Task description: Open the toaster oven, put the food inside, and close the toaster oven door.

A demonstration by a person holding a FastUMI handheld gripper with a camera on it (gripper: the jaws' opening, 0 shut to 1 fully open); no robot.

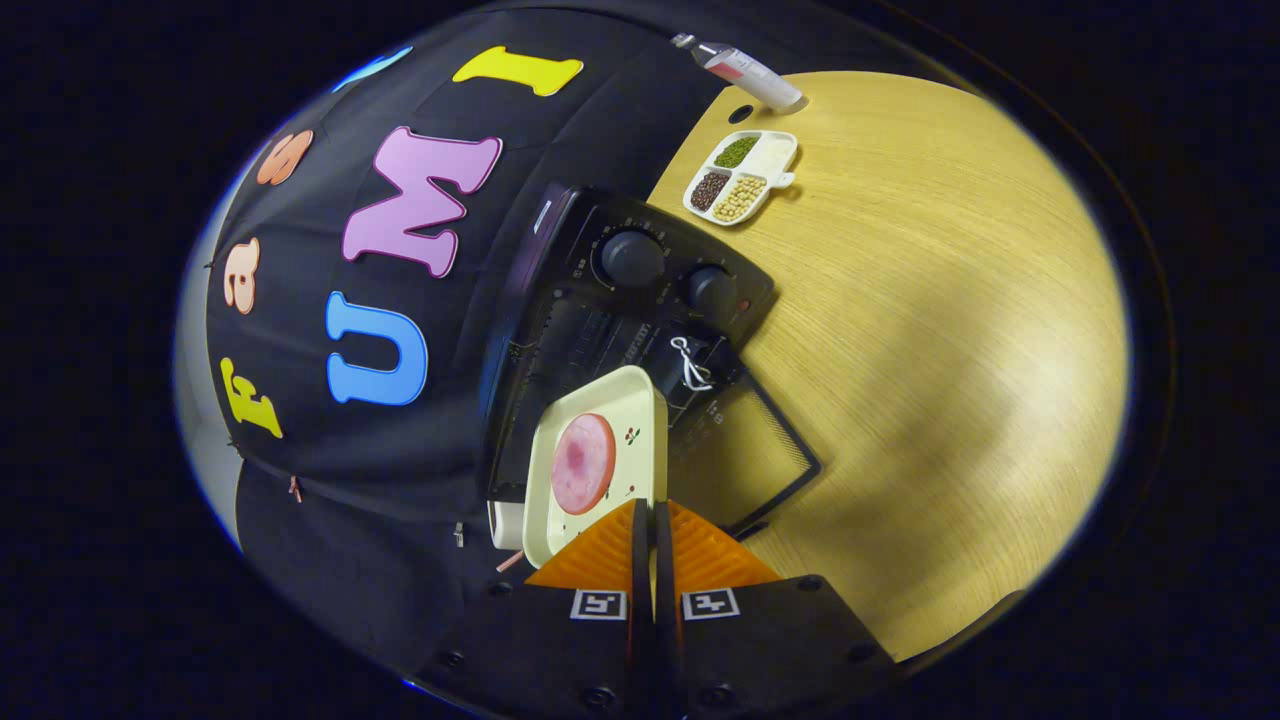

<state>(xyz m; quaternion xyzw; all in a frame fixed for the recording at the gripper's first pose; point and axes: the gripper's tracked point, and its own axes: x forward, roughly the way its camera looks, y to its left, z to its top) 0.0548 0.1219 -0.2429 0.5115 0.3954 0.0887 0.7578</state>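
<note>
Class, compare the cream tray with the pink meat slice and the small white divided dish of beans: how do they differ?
The cream rectangular tray carries one round pink meat slice; the white divided dish holds green, dark and pale beans in separate compartments. The tray is pinched edge-on between the shut orange gripper fingers, at the open black toaster oven; the dish rests on the wooden table, beyond the oven. The tray looks larger. Both are pale and hold food.

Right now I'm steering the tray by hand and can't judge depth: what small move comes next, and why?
Probably ease the tray forward into the toaster oven. The fingers are shut on its near rim, the slice of meat lies on it, the oven door hangs open, and the tray's far end sits at the opening.
</note>
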